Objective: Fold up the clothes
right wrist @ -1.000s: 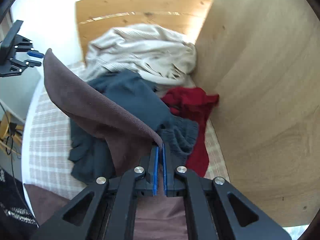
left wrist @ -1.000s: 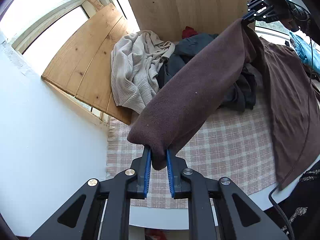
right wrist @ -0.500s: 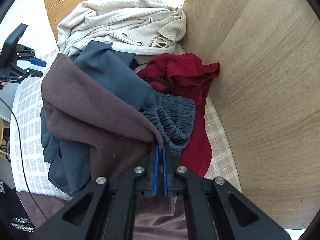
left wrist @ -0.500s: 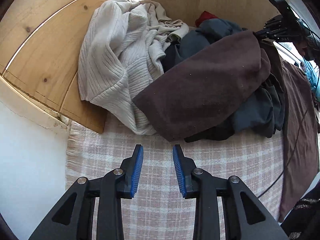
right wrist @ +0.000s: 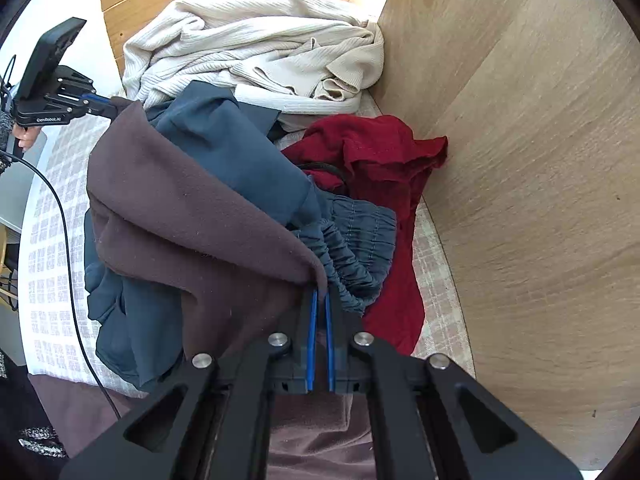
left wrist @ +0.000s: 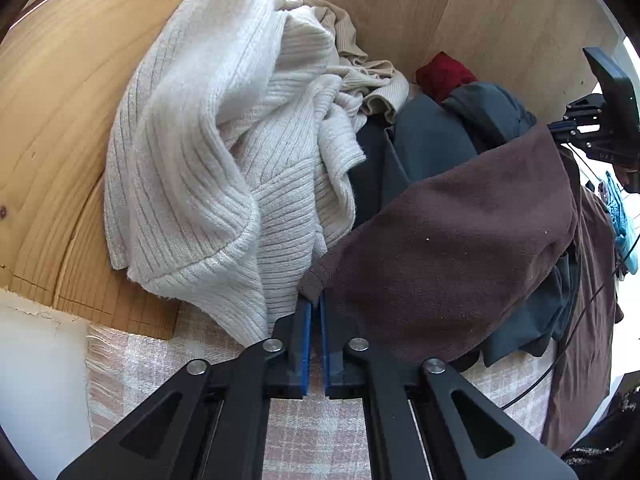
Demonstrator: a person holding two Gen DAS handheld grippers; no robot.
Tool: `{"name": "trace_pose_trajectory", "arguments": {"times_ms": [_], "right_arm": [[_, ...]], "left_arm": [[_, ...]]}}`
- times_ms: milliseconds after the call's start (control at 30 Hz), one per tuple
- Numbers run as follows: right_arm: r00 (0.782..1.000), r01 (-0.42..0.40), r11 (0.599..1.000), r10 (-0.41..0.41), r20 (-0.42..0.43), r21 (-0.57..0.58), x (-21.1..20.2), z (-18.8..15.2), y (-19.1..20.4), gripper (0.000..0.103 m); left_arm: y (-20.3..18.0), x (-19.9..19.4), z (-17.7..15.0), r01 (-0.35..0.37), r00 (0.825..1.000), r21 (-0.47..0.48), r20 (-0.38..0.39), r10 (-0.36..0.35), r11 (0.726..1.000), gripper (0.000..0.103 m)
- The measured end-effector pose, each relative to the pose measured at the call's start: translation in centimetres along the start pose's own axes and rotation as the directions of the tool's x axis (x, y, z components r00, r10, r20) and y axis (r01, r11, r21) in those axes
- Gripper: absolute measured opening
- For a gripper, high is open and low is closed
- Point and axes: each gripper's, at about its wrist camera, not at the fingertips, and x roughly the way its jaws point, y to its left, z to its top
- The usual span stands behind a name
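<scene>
A brown garment (left wrist: 460, 248) lies draped over a pile of clothes on the checked tablecloth (left wrist: 312, 432). My left gripper (left wrist: 315, 300) is closing its jaws on the garment's near corner, which sits pinched between the blue pads. In the right wrist view that gripper (right wrist: 106, 106) holds the far corner at the left. My right gripper (right wrist: 321, 294) is shut on the opposite edge of the brown garment (right wrist: 180, 208), just above a dark blue elastic waistband (right wrist: 356, 248). It also shows at the right in the left wrist view (left wrist: 556, 128).
A cream knit sweater (left wrist: 208, 160) is heaped against a wooden board (left wrist: 48, 120). Dark blue clothing (right wrist: 224, 140) and a red garment (right wrist: 372, 160) lie under and beside the brown one. A plywood panel (right wrist: 540, 160) stands close on the right. A black cable (right wrist: 68, 240) crosses the cloth.
The left gripper let go of the brown garment, opened, dropped toward the pile, then shut on its corner again. The garment sank from hanging stretched to lying on the pile. The right gripper kept its hold.
</scene>
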Motion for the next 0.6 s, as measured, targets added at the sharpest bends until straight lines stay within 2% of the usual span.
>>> {"name": "trace_pose_trajectory", "arguments": {"times_ms": [100, 167, 267, 300, 367, 467, 533, 600], "right_arm": [[0.997, -0.033, 0.999, 0.032, 0.066, 0.004, -2.0, 0.5, 0.4, 0.004], [0.992, -0.041, 0.999, 0.043, 0.119, -0.018, -3.7, 0.9, 1.2, 0.004], [0.981, -0.077, 0.996, 0.086, 0.177, -0.054, -5.4, 0.9, 2.8, 0.004], [0.979, -0.095, 0.993, 0.107, 0.172, -0.076, -5.4, 0.7, 3.4, 0.005], [0.982, -0.133, 0.985, 0.146, 0.120, -0.107, -4.6, 0.3, 4.2, 0.013], [0.978, -0.166, 0.986, 0.169, 0.122, -0.031, -4.8, -0.7, 2.3, 0.029], [0.989, -0.083, 0.997, 0.083, 0.124, -0.004, -4.9, -2.0, 0.6, 0.036], [0.998, 0.002, 0.997, 0.003, 0.062, -0.072, -3.7, -2.9, -0.1, 0.037]], "left_arm": [[-0.3, -3.9, -0.8, -0.016, 0.997, 0.005, 0.070, 0.015, 1.000, 0.003], [-0.3, -7.7, -1.5, -0.056, 0.992, 0.004, 0.117, 0.055, 0.998, 0.003], [-0.9, -14.2, -2.8, -0.102, 0.974, -0.002, 0.201, 0.100, 0.995, 0.003], [-1.2, -16.3, -3.4, -0.113, 0.967, -0.004, 0.230, 0.111, 0.994, 0.003], [-2.9, -20.1, -5.0, -0.122, 0.954, -0.003, 0.276, 0.118, 0.992, 0.003], [-3.9, -22.7, -6.5, -0.117, 0.953, 0.024, 0.283, 0.106, 0.993, 0.003], [-4.7, -22.6, -7.7, -0.132, 0.961, 0.032, 0.251, 0.120, 0.991, 0.003], [-5.0, -21.9, -8.4, -0.141, 0.968, 0.028, 0.216, 0.131, 0.990, 0.003]]}}
